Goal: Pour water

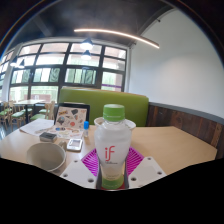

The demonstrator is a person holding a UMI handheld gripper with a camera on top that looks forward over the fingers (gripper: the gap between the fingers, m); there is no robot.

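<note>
The bottle [113,148] stands upright between the 2 fingers of the claw [112,168], its green cap [114,111] on top and a label with pink lettering facing the camera. The pink pads [92,165] sit close against both sides of the bottle's lower body, so the claw looks clamped on the bottle, though I cannot tell whether the bottle is lifted or has its base on the desk [175,145]. Just to the left of the fingers is a pale bowl [45,156], open side up, the likely vessel for the water. Beyond it lie a small dark phone-like object [74,145], some papers [40,127] and a standing picture card [71,117]. Behind the desk runs a green bench back [135,105], with large windows [70,68] and a ceiling light strip [115,36] further off. My judgement: the grasp step is in hand and pouring has not begun, since the bottle is vertical. The cap appears to be on, so it may need removing first. The next move calls for carrying the bottle left over the bowl, then tilting it slowly, keeping the mouth above the rim so nothing spills onto the papers.
</note>
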